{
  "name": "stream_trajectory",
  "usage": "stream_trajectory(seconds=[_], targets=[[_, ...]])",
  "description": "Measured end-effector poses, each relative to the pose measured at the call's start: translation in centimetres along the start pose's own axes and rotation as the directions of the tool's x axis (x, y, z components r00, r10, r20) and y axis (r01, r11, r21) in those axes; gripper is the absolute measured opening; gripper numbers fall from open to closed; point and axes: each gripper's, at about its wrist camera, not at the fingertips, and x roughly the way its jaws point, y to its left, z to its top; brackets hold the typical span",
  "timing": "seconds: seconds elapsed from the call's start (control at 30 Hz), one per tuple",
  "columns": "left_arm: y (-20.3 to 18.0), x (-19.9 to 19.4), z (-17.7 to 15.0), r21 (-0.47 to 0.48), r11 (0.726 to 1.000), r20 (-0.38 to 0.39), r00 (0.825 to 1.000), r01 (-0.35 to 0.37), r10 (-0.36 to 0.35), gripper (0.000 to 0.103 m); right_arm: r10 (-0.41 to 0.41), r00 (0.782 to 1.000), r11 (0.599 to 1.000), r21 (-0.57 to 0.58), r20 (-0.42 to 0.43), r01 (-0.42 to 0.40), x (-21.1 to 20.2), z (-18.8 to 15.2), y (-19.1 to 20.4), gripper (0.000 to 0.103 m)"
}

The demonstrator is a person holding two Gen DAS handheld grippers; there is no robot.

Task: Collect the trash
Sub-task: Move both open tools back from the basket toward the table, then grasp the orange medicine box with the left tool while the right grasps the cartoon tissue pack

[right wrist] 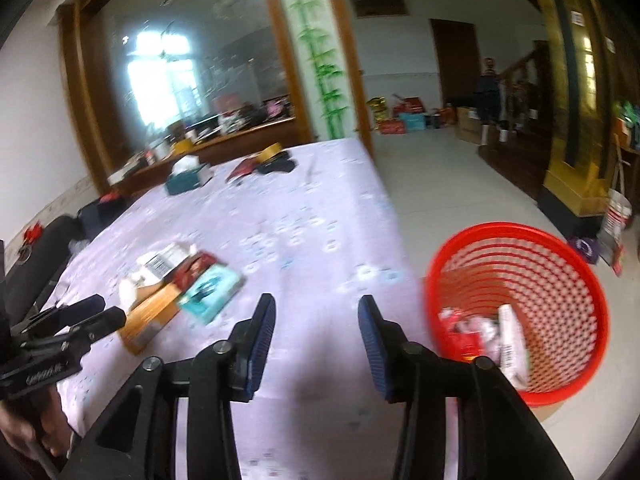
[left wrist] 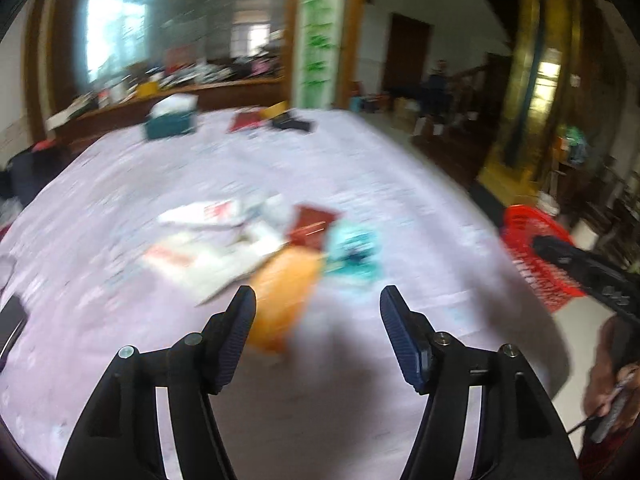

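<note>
A heap of trash lies on the lilac tablecloth (left wrist: 120, 184): an orange box (left wrist: 286, 292), a teal packet (left wrist: 354, 250), a dark red carton (left wrist: 314, 226) and white wrappers (left wrist: 212, 240). My left gripper (left wrist: 318, 300) is open just short of the orange box, its pads clear of it. In the right wrist view the same orange box (right wrist: 150, 320) and teal packet (right wrist: 210, 292) lie to the left, with the left gripper (right wrist: 100, 311) beside them. My right gripper (right wrist: 317, 306) is open and empty over the cloth. A red mesh basket (right wrist: 560, 272) on the floor holds white and red scraps (right wrist: 508, 332).
At the table's far end sit a teal tissue box (right wrist: 184, 178), a yellow tape roll (right wrist: 270, 150) and dark items (right wrist: 280, 166). The table edge (right wrist: 394, 216) drops to grey floor beside the basket. A person (right wrist: 488, 92) stands far back. A white bucket (right wrist: 618, 216) stands right.
</note>
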Motion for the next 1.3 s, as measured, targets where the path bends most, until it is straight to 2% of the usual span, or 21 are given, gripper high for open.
stream_trajectory(seconds=[0.07,0.13,0.33,0.43,0.6,0.67,0.8,0.87,1.0,1.3], targets=[[2.0,0.5,-0.4,-0.021,0.999,-0.027,0.998,-0.05,0.049,0.065,0.017,1.0,0.999,-0.028,-0.011,-0.018,0.6,-0.2,1.4,0.053],[3.3,1.0,-0.7,-0.036,0.998,-0.054,0.997,-0.05,0.048,0.066,0.027,0.999,0.999,-0.045,-0.017,-0.028,0.9,-0.4,2.2,0.057],[3.4,4.1,-0.7,-0.004,0.999,-0.122,0.991,-0.053,0.052,0.07,0.051,0.998,0.996,-0.076,-0.042,-0.054,1.5,-0.9,3.9,0.057],[3.3,5.6,-0.5,-0.004,0.999,-0.153,0.988,-0.032,0.031,0.07,0.051,0.997,0.995,-0.08,-0.05,-0.055,1.7,-0.8,4.1,0.06],[2.7,7.5,0.1,0.002,1.0,-0.17,0.985,-0.024,0.024,0.069,0.097,0.99,0.992,-0.075,-0.098,-0.104,3.2,-0.3,4.9,0.064],[2.5,7.8,0.4,-0.001,1.0,-0.166,0.986,-0.026,0.025,0.06,0.121,0.984,0.99,-0.063,-0.132,-0.13,4.6,-0.1,5.6,0.064],[2.1,7.7,0.4,0.015,0.999,-0.158,0.987,-0.032,0.034,0.059,0.16,0.97,0.985,-0.027,-0.185,-0.168,7.3,0.3,6.9,0.064],[2.3,7.4,0.4,0.008,0.999,-0.139,0.99,-0.036,0.037,0.053,0.158,0.967,0.986,-0.026,-0.2,-0.167,8.5,0.4,7.5,0.064],[2.8,5.9,0.2,-0.019,0.999,-0.07,0.997,-0.037,0.036,0.051,0.154,0.957,0.987,-0.002,-0.247,-0.159,11.0,0.6,8.3,0.064],[4.3,4.6,0.3,-0.112,0.993,0.002,0.999,-0.034,0.035,0.051,0.096,0.945,0.995,-0.004,-0.314,-0.103,14.8,1.0,9.9,0.069]])
